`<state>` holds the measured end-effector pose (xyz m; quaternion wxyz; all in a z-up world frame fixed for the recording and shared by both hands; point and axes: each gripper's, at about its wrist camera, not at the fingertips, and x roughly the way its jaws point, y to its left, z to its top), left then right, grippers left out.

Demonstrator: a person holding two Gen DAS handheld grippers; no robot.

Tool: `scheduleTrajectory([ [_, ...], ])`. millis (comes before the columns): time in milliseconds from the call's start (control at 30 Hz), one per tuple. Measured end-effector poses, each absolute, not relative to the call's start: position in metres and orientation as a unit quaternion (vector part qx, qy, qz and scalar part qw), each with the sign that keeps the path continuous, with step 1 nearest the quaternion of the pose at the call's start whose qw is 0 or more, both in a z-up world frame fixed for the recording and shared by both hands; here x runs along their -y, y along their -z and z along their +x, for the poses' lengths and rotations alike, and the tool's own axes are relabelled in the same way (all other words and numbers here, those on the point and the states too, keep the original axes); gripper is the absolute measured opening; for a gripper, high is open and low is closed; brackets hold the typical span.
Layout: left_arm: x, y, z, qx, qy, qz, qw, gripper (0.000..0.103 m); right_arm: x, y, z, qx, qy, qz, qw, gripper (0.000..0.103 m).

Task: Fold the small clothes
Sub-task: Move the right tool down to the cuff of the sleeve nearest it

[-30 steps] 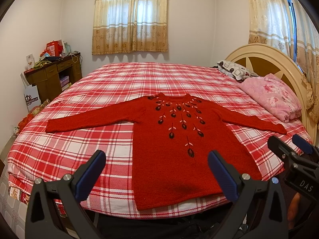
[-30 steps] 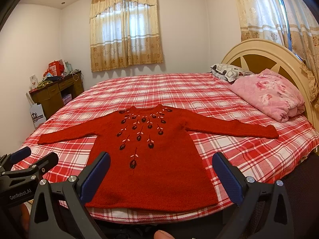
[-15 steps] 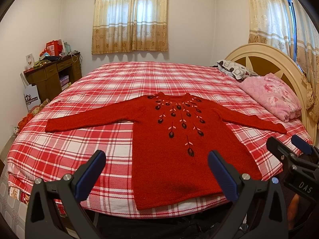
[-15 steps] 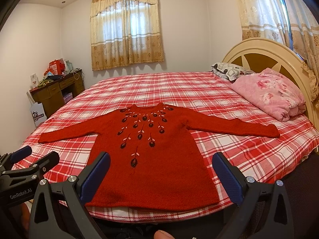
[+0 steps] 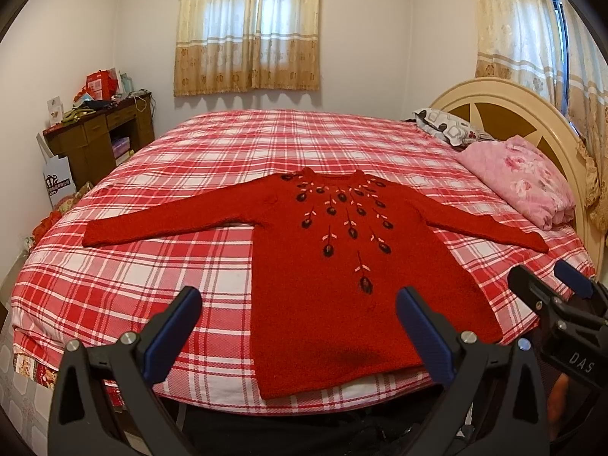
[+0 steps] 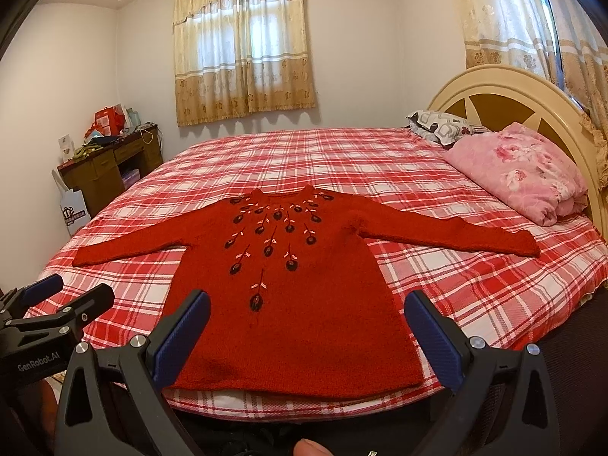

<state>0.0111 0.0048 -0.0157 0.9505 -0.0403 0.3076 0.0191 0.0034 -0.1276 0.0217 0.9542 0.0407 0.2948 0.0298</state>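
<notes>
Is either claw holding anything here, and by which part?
Nothing is held. The left claw and right claw are both open, short of the flat red sweater.

I'm working in a home bedroom: a bed (image 5: 235, 159) in red plaid fills my view, its cream headboard (image 5: 505, 102) and pink pillow (image 5: 520, 178) at two o'clock, curtained window (image 5: 247, 26) at twelve, cluttered wooden dresser (image 5: 95, 136) at ten.
</notes>
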Motion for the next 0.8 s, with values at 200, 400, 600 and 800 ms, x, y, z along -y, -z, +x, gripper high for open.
scheduleTrajectory([
  [200, -0.009, 0.022, 0.029, -0.311, -0.025, -0.017, 0.950, 0.103, 0.139, -0.011, 0.025, -0.299, -0.019, 0.036, 0.953, 0.102],
  [400, -0.016, 0.030, 0.062, -0.321, -0.035, 0.008, 0.946, 0.103, 0.160, 0.001, 0.059, -0.305, 0.004, 0.033, 0.952, 0.102],
  [600, -0.012, 0.039, 0.097, -0.329, -0.027, 0.039, 0.943, 0.103, 0.188, 0.016, 0.097, -0.317, 0.016, 0.045, 0.947, 0.102],
  [800, -0.006, 0.052, 0.136, -0.344, -0.020, 0.057, 0.937, 0.103, 0.225, 0.038, 0.138, -0.348, 0.044, 0.056, 0.935, 0.102],
])
